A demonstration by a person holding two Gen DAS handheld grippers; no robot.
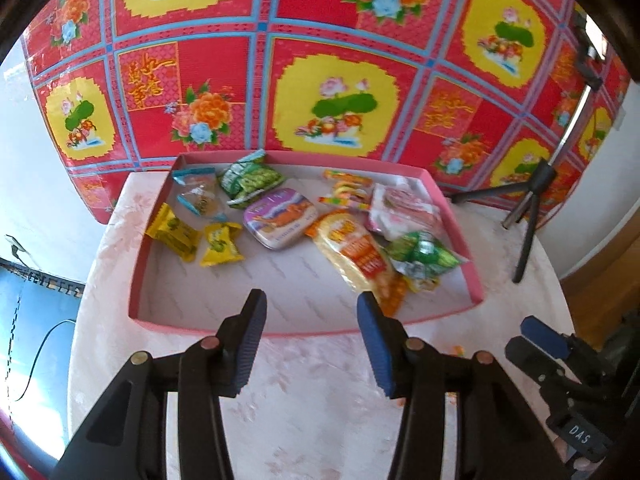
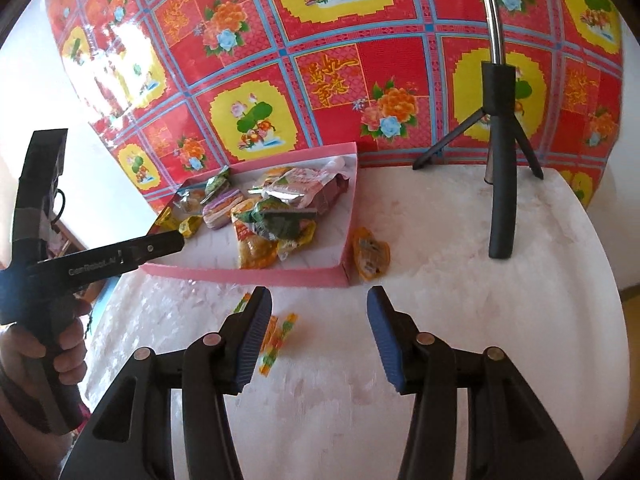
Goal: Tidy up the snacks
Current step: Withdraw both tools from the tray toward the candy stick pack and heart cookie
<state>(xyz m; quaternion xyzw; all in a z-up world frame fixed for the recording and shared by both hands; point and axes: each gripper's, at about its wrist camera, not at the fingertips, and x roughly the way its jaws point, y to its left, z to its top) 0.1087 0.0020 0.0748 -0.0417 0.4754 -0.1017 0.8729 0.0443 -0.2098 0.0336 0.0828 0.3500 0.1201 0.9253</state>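
the snacks sit in a shallow pink tray [image 1: 456, 196] with a pale floor, in the middle of the left wrist view, on a white marbled table [image 1: 320, 400] before a red, flowered cloth backdrop [image 1: 320, 40]. at the tray's left lie two yellow wrapped candies [image 1: 174, 232] side by side; behind them a clear packet with blue edges [image 1: 198, 192] and a green packet [image 1: 250, 178]. in the centre is a purple tin [image 1: 280, 218] with an orange picture on its lid. to the right, a long orange and yellow packet [image 1: 352, 256] lies slanted, touching a crumpled green wrapper [image 1: 424, 256], with a pink and white packet [image 1: 400, 212] and small striped candies [image 1: 348, 192] behind.

in the right wrist view, an orange packet [image 2: 370, 256] lies on the table just outside the tray's near right corner, and a strip of bright coloured candies [image 2: 276, 340] lies on the table below the tray, partly hidden by that gripper's left finger.

the left gripper [image 1: 312, 308] hangs over the tray's near edge, blue pads apart, nothing between them, touching nothing. the right gripper [image 2: 320, 304] is over the bare table in the lower middle of its frame, pads likewise apart and empty. a black tripod [image 2: 500, 160] stands at upper right.
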